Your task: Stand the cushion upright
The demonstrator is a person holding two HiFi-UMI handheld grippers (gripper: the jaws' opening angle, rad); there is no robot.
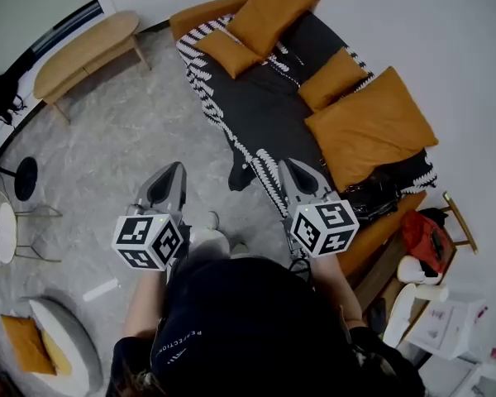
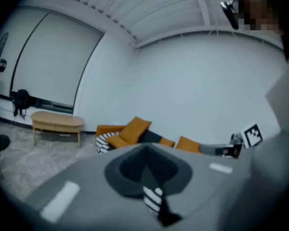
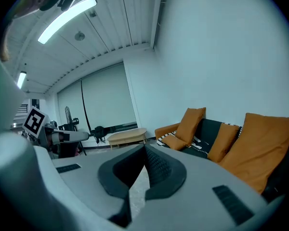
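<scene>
Lying flat at the far end of the sofa (image 1: 200, 12) in the head view, the cushion (image 1: 226, 52) was well apart from the left tongs (image 1: 175, 172) and right tongs (image 1: 288, 169). Left gripper view: left tongs were closed, empty. Right gripper view: right tongs likewise; unopened, they risked merely shoving it.

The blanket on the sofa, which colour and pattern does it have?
Dark grey blanket with black-and-white striped edges; clearest in the head view.
</scene>
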